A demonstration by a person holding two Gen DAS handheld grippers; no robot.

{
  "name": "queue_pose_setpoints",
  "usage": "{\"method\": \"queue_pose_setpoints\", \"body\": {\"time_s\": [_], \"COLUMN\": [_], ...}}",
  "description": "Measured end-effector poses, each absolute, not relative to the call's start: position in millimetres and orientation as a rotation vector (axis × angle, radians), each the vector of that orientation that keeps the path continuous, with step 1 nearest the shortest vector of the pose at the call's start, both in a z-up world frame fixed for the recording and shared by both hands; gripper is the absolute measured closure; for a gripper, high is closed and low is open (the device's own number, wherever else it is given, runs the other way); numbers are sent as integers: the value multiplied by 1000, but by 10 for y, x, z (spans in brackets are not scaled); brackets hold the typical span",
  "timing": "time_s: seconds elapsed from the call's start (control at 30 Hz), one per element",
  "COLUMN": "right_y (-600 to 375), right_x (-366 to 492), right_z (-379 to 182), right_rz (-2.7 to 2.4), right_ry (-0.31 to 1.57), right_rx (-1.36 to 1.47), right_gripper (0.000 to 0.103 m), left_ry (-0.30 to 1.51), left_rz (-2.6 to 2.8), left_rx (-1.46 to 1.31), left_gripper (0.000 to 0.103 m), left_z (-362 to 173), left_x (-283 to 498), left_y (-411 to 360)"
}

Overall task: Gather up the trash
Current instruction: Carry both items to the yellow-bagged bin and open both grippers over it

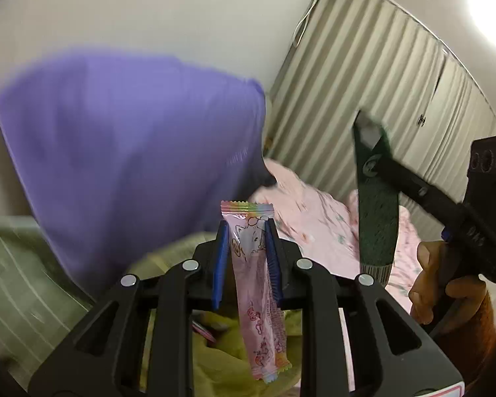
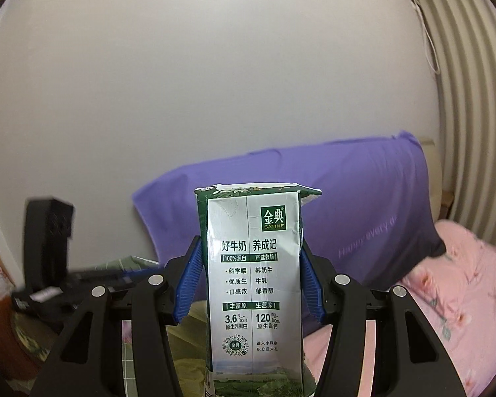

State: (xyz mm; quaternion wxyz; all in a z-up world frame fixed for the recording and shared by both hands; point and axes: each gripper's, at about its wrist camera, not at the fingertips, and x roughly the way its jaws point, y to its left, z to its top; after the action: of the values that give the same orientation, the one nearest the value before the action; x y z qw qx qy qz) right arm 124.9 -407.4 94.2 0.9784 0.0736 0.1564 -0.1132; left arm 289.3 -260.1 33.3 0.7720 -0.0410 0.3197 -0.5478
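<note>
The left gripper is raised, its blue-padded fingers drawn close together and pinching something thin. The right gripper is also lifted, its fingers set wider and pressed against both sides of what it holds. In the left wrist view (at the right edge) a bare hand wraps the right gripper's handle.

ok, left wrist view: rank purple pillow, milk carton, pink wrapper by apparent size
1. purple pillow, by far the largest in frame.
2 and 3. Unsure: the milk carton, held in the right gripper, and the pink wrapper, held in the left gripper, look about alike, and the wrapper sits much nearer the lens.
</note>
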Motion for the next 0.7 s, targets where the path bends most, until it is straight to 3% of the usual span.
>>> {"method": "queue_pose_setpoints", "body": {"time_s": [0.13, 0.2, 0.27, 0.33, 0.57, 0.7], "right_y": [-4211, -4225, -4227, -4253, -4127, -4028], "right_x": [1283, 1310, 1382, 1453, 1711, 1808], "right_z": [760, 698, 623, 552, 242, 36], "right_rz": [-241, -239, -228, -218, -134, -146], "right_ry": [331, 337, 347, 356, 408, 476], "right_rx": [193, 210, 226, 240, 295, 280], "right_gripper": [51, 51, 51, 51, 50, 44], "left_ry": [798, 836, 864, 869, 780, 732], "left_rz": [-1193, -1185, -1173, -1154, -1000, -929], "left_rx": [-82, -78, -104, -146, -135, -119], "left_gripper": [80, 73, 54, 49, 43, 39], "left_z": [-43, -143, -203, -178, -27, 0], "left_x": [2986, 3014, 3078, 3157, 3228, 3173], "left_y": [-2798, -2886, -2851, -2742, -2241, -1999]}}
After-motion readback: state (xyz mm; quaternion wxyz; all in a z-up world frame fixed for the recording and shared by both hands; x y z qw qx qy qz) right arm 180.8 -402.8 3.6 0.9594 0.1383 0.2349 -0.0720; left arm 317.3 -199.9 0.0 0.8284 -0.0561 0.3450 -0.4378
